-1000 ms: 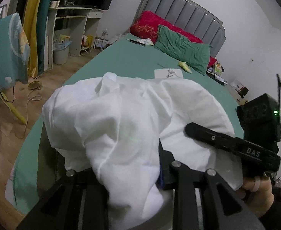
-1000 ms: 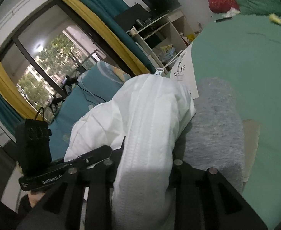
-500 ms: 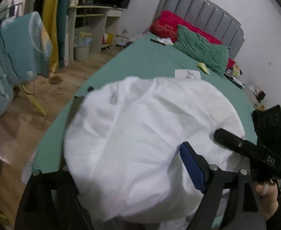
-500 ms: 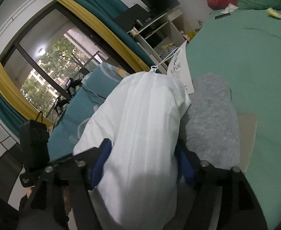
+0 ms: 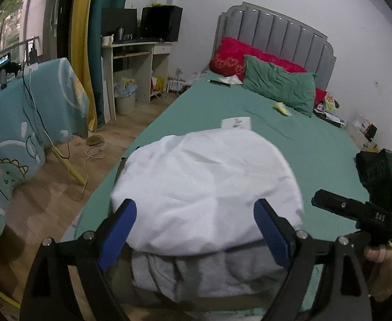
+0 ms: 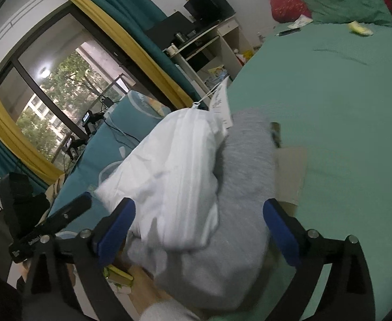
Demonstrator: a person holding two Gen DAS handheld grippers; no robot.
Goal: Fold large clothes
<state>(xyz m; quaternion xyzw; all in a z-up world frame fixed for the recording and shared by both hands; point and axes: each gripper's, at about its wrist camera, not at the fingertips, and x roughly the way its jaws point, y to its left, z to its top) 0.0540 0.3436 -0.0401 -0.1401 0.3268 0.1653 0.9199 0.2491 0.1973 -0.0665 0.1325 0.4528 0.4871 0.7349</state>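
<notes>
A folded white garment lies on top of a folded grey garment at the near end of the green bed. My left gripper is open, its blue pads either side of the stack's near edge, holding nothing. In the right wrist view the white garment rests on the grey garment, with a paper tag at its far end. My right gripper is open and empty around the stack. The right gripper also shows in the left wrist view.
Red pillow and green pillow lie at the headboard. A white paper and a yellow item lie on the bed. A desk, a bin and a blue-covered chair stand left over wooden floor.
Both grippers have opened and let go of the white garment, which now lies flat on the grey one. Both grippers have drawn back a little.
</notes>
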